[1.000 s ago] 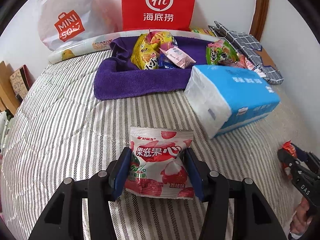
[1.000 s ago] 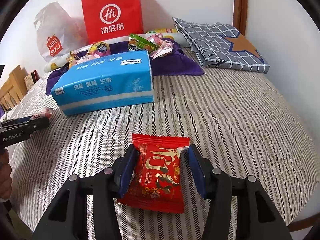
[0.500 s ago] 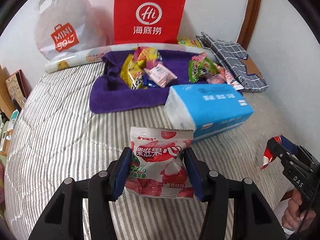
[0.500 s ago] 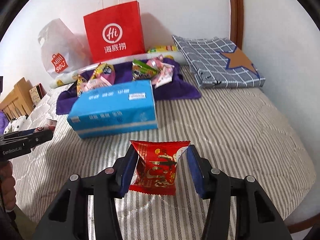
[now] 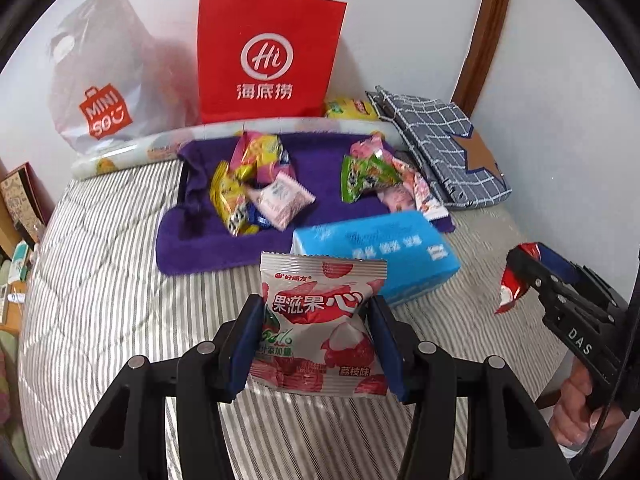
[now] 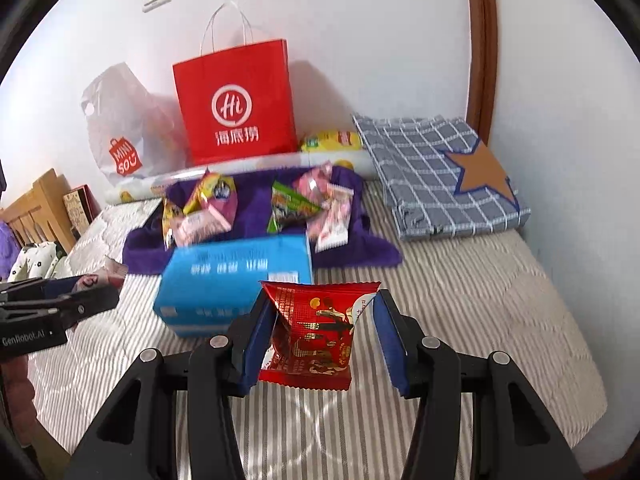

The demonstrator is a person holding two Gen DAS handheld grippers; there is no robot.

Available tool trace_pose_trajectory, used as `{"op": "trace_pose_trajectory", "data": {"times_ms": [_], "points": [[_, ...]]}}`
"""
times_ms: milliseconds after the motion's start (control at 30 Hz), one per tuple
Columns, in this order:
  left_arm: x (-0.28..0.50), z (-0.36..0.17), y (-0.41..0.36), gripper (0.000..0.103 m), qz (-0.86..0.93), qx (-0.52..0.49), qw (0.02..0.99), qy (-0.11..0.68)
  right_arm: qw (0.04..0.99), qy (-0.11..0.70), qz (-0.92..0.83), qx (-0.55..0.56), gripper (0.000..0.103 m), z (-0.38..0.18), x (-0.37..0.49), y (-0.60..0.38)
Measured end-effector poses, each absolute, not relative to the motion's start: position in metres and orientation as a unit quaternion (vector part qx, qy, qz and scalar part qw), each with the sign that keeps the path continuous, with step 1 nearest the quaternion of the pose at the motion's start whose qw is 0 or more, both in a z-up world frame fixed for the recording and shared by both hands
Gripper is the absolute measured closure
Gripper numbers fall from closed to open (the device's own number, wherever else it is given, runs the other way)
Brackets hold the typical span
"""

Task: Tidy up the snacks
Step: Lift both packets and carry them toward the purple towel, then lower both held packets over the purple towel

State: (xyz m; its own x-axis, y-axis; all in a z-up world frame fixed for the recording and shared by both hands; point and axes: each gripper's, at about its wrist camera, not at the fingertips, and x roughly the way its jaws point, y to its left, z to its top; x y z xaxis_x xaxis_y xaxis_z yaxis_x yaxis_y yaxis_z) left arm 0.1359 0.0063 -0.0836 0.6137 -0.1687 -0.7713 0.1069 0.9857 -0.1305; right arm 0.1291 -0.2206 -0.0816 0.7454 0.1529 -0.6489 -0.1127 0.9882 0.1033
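My left gripper (image 5: 316,344) is shut on a white and pink lychee candy packet (image 5: 320,320) and holds it above the striped bed. My right gripper (image 6: 320,336) is shut on a red snack packet (image 6: 316,332), also lifted; it shows at the right of the left wrist view (image 5: 516,280). Two heaps of snack packets (image 5: 260,188) (image 5: 380,176) lie on a purple towel (image 5: 320,160) at the back of the bed. In the right wrist view the left gripper (image 6: 100,300) is at the far left with its packet.
A blue tissue pack (image 5: 380,252) lies in front of the towel. A red paper bag (image 5: 268,56) and a white Miniso bag (image 5: 108,76) stand against the wall. A folded checked blanket (image 6: 440,176) lies at the back right. The bed edge is near on the right.
Both grippers have risen and pulled back from the towel with their packets. The red packet has tilted in the right gripper.
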Motion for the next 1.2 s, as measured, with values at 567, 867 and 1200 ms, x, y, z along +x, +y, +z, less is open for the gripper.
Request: {"op": "trace_pose_trajectory", "data": {"times_ms": [567, 867, 1200], "points": [[0.186, -0.051, -0.003, 0.052, -0.081, -0.027, 0.902, 0.423, 0.936, 0.345, 0.071, 0.030, 0.053, -0.046, 0.205, -0.219], [0.223, -0.046, 0.006, 0.052, -0.083, -0.043, 0.896, 0.433, 0.937, 0.339, 0.082, 0.028, 0.053, -0.038, 0.239, -0.216], [0.263, -0.041, 0.053, 0.052, -0.037, -0.060, 0.899, 0.431, 0.932, 0.346, 0.102, 0.024, 0.053, -0.040, 0.289, -0.204]]}}
